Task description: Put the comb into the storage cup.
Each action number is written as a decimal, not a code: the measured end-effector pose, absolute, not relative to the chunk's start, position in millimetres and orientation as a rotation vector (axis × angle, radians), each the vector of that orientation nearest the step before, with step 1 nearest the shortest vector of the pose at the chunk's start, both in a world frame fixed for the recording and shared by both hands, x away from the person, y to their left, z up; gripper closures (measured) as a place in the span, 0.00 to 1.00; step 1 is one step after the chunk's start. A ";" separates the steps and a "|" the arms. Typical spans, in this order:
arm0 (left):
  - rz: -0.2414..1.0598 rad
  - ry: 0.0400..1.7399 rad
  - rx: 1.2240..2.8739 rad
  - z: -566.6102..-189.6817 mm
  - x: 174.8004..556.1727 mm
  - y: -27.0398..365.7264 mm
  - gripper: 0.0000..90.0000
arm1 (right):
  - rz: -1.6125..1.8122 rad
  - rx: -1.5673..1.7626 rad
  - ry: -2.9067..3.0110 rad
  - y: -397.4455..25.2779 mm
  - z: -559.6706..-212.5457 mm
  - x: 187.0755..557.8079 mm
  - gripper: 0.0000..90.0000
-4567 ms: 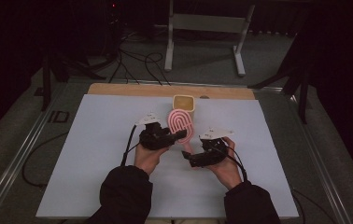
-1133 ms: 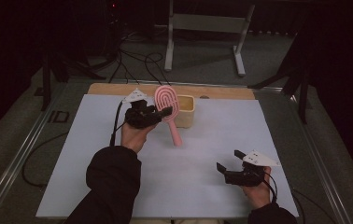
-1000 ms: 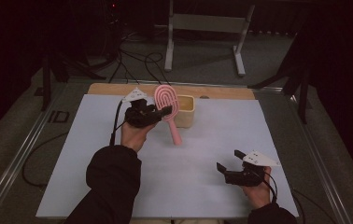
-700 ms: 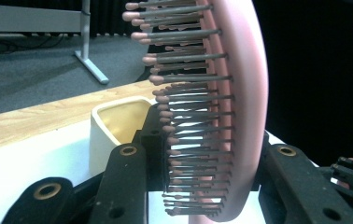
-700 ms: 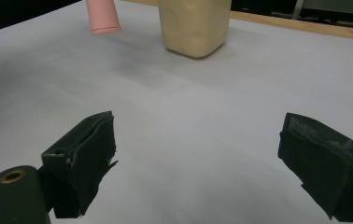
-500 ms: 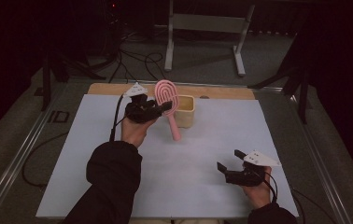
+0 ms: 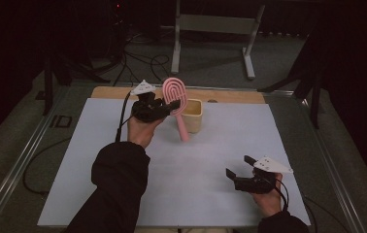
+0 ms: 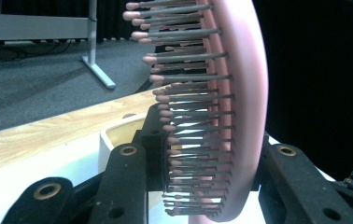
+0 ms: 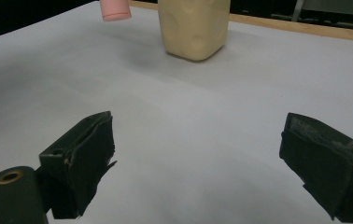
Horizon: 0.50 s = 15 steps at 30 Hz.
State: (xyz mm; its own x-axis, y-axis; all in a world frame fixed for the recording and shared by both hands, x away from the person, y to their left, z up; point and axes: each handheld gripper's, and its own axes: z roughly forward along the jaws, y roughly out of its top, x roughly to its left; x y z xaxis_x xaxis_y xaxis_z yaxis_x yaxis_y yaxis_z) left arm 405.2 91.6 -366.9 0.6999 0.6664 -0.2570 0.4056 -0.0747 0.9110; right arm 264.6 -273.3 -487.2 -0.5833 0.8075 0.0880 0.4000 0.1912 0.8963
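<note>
Carrying stage: left gripper point(image 7: 172, 105) is clamped on the pink hairbrush point(image 7: 175, 92), held upright just beside the cream cup point(image 7: 193, 115), handle end hanging clear of the desk point(image 7: 210, 155). Next likely: lift handle over rim, lower in. Right gripper point(image 7: 240, 167) rests near-right, jaws wide, empty.

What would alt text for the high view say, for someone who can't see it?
A person's left gripper holds a pink hairbrush upright beside a cream cup at the far side of a white table. The right gripper rests open near the table's front edge.
</note>
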 end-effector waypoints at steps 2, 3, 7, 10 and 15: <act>0.272 0.866 1.700 -365.3 405.9 90.7 0.72 | 1.363 1.129 2.069 -273.3 -487.2 264.6 0.11; 0.274 0.865 1.700 -364.6 406.4 90.3 0.72 | 1.363 1.130 2.069 -273.1 -487.2 264.6 0.11; 0.279 0.864 1.704 -361.9 408.6 89.2 0.72 | 1.364 1.129 2.070 -273.0 -487.4 264.7 0.11; 0.283 0.863 1.704 -360.7 409.5 89.0 0.72 | 1.365 1.133 2.070 -273.0 -487.7 264.8 0.11; 0.290 0.862 1.704 -357.6 411.6 88.0 0.72 | 1.365 1.133 2.071 -272.8 -487.7 264.8 0.11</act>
State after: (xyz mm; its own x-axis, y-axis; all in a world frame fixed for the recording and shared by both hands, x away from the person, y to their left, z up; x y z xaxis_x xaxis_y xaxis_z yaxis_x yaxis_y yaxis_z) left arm 411.6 88.0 -357.6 0.7003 0.6729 -0.2383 0.3920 -0.0835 0.9162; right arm 264.8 -272.8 -487.7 -0.5848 0.8059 0.0923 0.4023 0.1894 0.8957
